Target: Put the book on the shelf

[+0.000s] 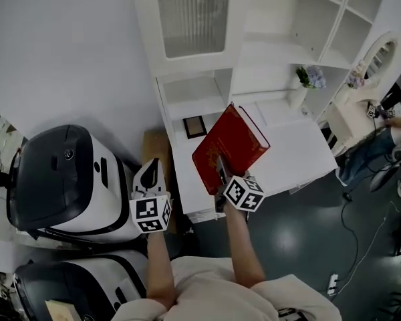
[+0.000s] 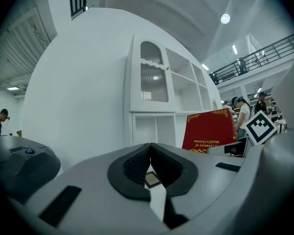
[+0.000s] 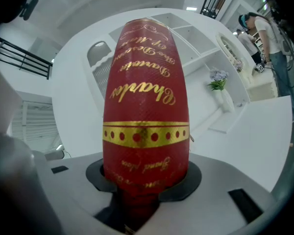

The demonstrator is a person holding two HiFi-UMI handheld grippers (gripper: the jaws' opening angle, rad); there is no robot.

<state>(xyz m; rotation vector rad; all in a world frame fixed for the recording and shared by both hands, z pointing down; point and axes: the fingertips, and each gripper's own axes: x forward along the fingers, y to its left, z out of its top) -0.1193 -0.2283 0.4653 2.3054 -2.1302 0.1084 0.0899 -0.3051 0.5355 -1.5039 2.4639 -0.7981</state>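
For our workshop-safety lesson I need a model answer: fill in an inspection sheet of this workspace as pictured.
Surface: white desk under the shelves.
Job's things: red book, held, not yet shelved; white shelf unit.
Clutter: small picture frame; flower vase.
Grippers: left gripper fingers together, empty; right gripper shut on red book.
Cables: cable on floor.
Surroundings: black-and-white machines; person at right.

White curved wall (image 1: 67, 45); dark glossy floor (image 1: 307, 246); white shelf unit (image 1: 281, 25), ribbed-glass arched door (image 1: 192, 15); white desk (image 1: 301, 159); round ceiling lamp (image 2: 225, 18); railed mezzanine (image 2: 264, 53).
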